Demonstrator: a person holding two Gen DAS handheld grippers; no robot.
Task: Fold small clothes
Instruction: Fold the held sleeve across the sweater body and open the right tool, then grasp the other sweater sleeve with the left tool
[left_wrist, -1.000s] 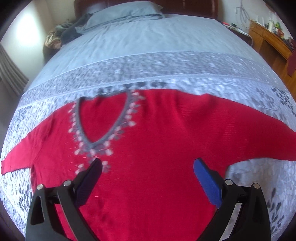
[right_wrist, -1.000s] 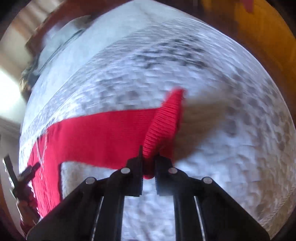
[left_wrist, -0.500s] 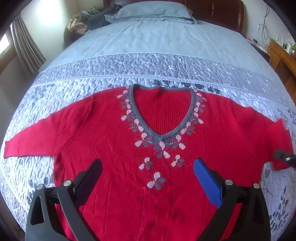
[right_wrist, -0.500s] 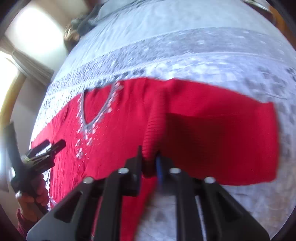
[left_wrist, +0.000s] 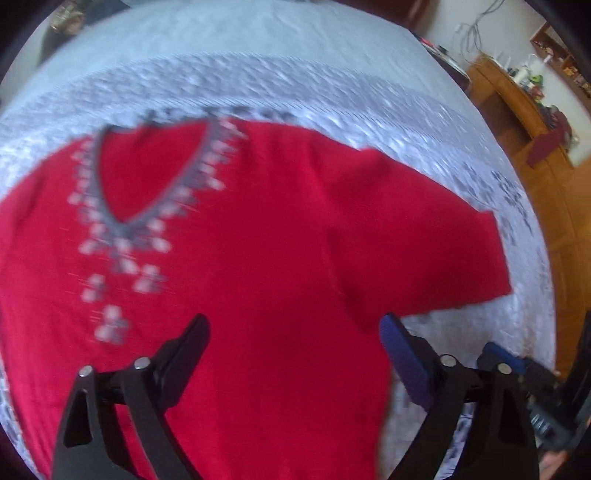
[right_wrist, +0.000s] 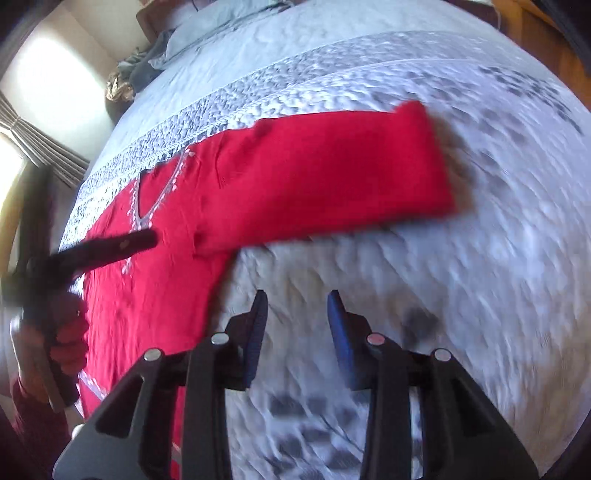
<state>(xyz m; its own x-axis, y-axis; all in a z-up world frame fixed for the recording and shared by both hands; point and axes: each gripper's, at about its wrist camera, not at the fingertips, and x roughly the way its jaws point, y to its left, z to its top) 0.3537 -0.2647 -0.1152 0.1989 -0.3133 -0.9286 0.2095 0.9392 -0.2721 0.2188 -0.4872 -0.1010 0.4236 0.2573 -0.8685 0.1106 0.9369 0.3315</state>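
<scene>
A red sweater (left_wrist: 258, 240) with a grey V-neck and pale flower trim lies flat on the quilted bedspread (left_wrist: 332, 92). Its right sleeve (right_wrist: 332, 173) lies folded short, doubled back toward the body. My left gripper (left_wrist: 295, 332) is open and empty, hovering over the sweater's lower body. My right gripper (right_wrist: 297, 306) is open and empty, over the bare bedspread (right_wrist: 480, 295) just below the folded sleeve. The left gripper also shows in the right wrist view (right_wrist: 110, 247), held by a hand at the left edge.
A pillow and heaped clothes (right_wrist: 155, 62) lie at the head of the bed. A wooden dresser (left_wrist: 524, 103) with small items stands to the right, beside a wooden floor. A curtained window (right_wrist: 33, 144) is on the left.
My right gripper has let go of the sleeve cuff and opened, drawing back over the bedspread. The sleeve now lies folded short. My left gripper has swung right over the sweater.
</scene>
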